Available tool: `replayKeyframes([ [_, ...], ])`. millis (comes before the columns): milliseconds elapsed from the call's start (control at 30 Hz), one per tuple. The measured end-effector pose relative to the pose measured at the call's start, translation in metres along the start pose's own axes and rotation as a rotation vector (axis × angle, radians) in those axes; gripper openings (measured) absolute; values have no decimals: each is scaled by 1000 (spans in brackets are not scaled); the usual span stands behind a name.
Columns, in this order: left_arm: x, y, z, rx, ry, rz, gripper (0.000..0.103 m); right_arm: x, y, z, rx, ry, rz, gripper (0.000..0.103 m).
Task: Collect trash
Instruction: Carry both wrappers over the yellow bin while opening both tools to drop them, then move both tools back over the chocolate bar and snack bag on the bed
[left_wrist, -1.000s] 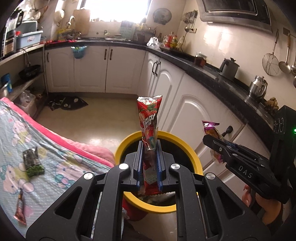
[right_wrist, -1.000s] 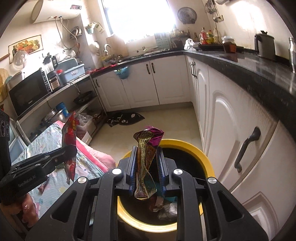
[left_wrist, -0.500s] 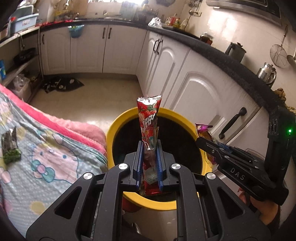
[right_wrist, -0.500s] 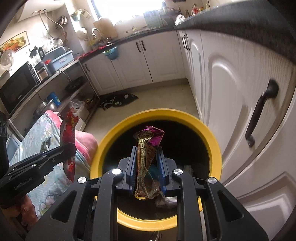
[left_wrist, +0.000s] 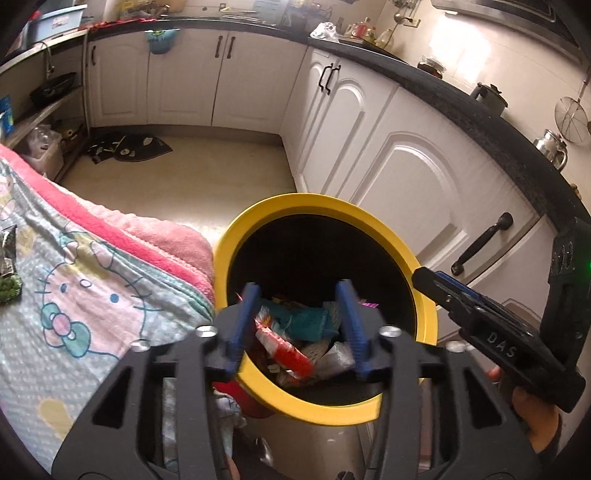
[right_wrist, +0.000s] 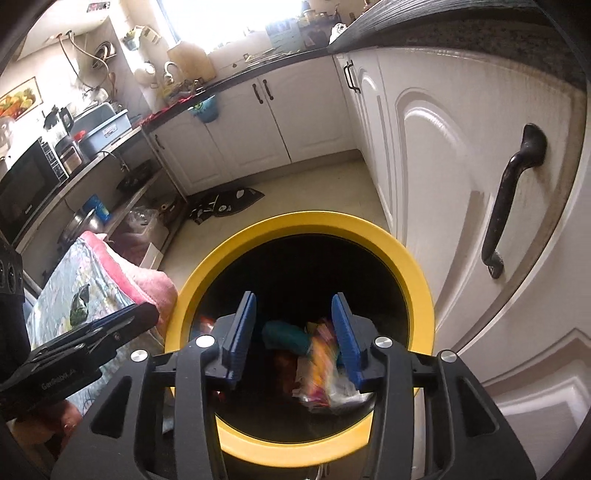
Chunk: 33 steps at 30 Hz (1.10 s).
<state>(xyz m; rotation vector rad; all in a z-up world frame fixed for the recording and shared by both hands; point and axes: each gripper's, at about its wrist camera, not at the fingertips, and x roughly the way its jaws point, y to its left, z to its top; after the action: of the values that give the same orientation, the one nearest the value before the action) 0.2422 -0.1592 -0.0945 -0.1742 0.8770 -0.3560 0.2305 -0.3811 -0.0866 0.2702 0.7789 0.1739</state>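
crumpled red, teal and multicoloured snack wrappers (left_wrist: 291, 339) lying inside the round yellow-rimmed black bin (left_wrist: 424, 314) | left gripper (left_wrist: 301, 325) hovering over the bin, fingers opening, gripping nothing | right gripper (right_wrist: 291, 334) hovering over the bin, fingers opening, gripping nothing | white cabinet door (right_wrist: 461, 177) standing beside the bin

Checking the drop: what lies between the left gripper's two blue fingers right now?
Nothing is held. In the left wrist view the left gripper is opening over the yellow bin; between its fingers only wrappers already lying in the bin show.
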Motion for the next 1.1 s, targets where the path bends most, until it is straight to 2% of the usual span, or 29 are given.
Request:
replayKeyframes([
  [33, -2, 2, 0, -3, -3, 6, 48, -1, 0, 0, 3, -4, -3, 50],
  [100, -8, 6, -1, -9, -13, 17, 56, -3, 1, 0, 7, -11, -3, 53],
  [167, -15, 10, -1, -10, -26, 35, 72, -7, 4, 1, 4, -20, -2, 58],
  [233, -24, 14, -1, -5, -42, 60, 83, -12, 6, 1, 7, -39, 0, 66],
  [300, -37, 19, -1, 3, -70, 90, 92, -17, 11, 3, -1, -57, 13, 68],
  [433, -64, 31, -1, 12, -123, 149, 92, -29, 31, 6, -50, -94, 41, 75],
  [733, -123, 67, -10, -3, -221, 268, 92, -51, 90, 10, -165, -136, 142, 77],
  [867, -144, 87, -16, -38, -239, 304, 92, -57, 119, 8, -228, -141, 186, 82],
  [1100, -172, 126, -32, -91, -239, 370, 92, -54, 162, 6, -310, -117, 257, 83],
])
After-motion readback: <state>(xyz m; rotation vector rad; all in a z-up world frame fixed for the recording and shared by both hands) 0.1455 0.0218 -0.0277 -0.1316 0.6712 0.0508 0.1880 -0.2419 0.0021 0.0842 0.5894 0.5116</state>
